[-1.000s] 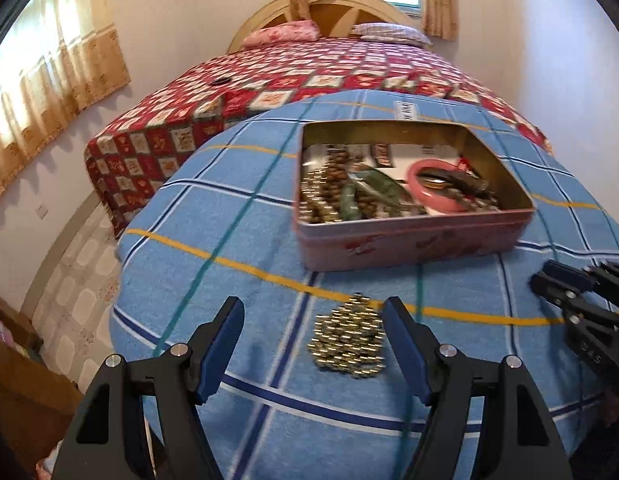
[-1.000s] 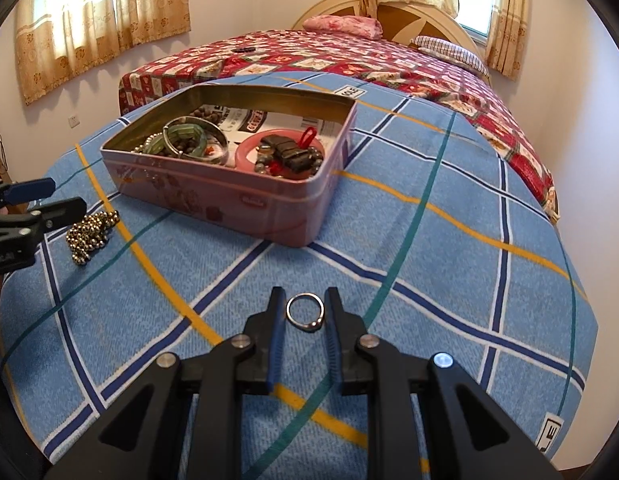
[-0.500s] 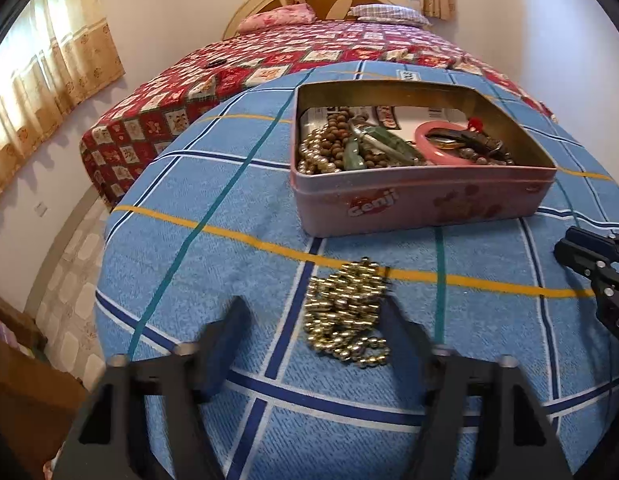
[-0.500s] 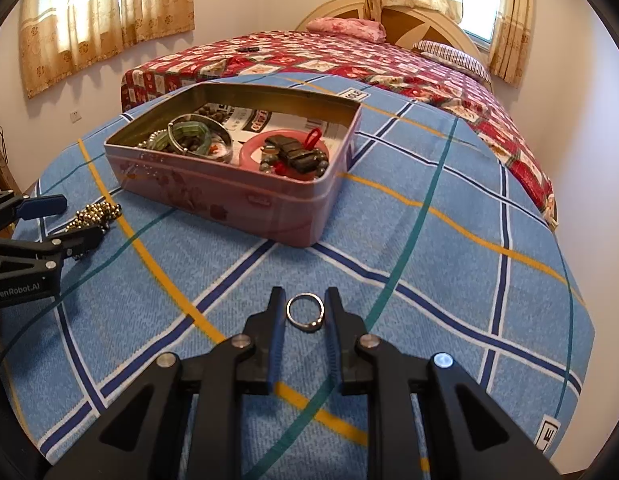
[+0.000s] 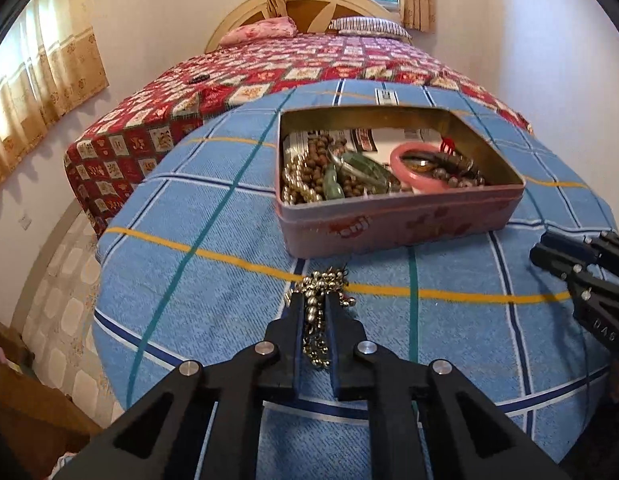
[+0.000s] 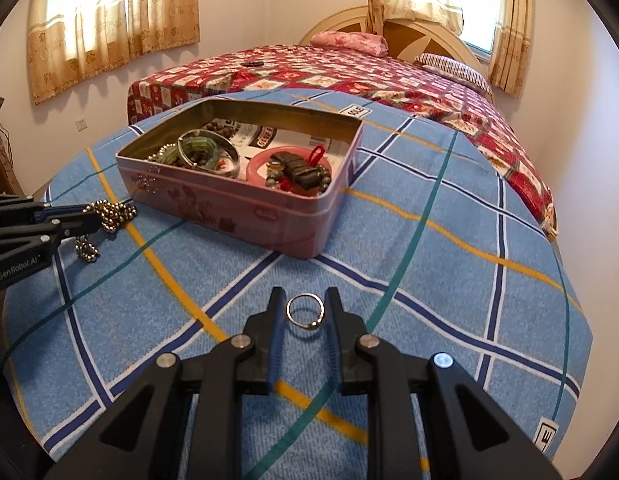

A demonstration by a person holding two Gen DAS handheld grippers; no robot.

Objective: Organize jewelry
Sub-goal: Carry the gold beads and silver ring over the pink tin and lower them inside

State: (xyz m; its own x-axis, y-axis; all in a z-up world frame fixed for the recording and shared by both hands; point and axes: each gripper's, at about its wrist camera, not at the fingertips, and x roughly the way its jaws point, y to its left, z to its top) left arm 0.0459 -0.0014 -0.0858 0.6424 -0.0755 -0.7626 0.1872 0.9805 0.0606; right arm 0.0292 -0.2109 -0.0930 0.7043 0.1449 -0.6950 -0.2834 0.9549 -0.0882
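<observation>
— Gold-coloured beads first: what has your left hand got?

— In my left wrist view, my left gripper [image 5: 314, 304] has just been closing, and its jaws now pinch the bead chain [image 5: 315, 320] between them. Some beads bunch at the fingertips, the rest trail back between the fingers over the blue checked cloth [image 5: 213, 304]. The pink tin [image 5: 393, 226] sits just beyond, open, with brown beads, a green bangle [image 5: 361, 168] and a pink bangle [image 5: 409, 170] inside. My right gripper [image 5: 549, 258] pokes in at the right edge.

— And from the other side?

— In the right wrist view, my right gripper [image 6: 303, 300] has its jaws drawn close on either side of a silver ring [image 6: 305, 312]. The ring stands upright between the pads; I cannot tell whether it is off the cloth [image 6: 449, 280]. The tin [image 6: 245, 208] lies ahead to the left, well apart from the ring. At the far left my left gripper [image 6: 89, 220] clamps the bead chain [image 6: 109, 212], a loop hanging below it, near the tin's corner.
</observation>
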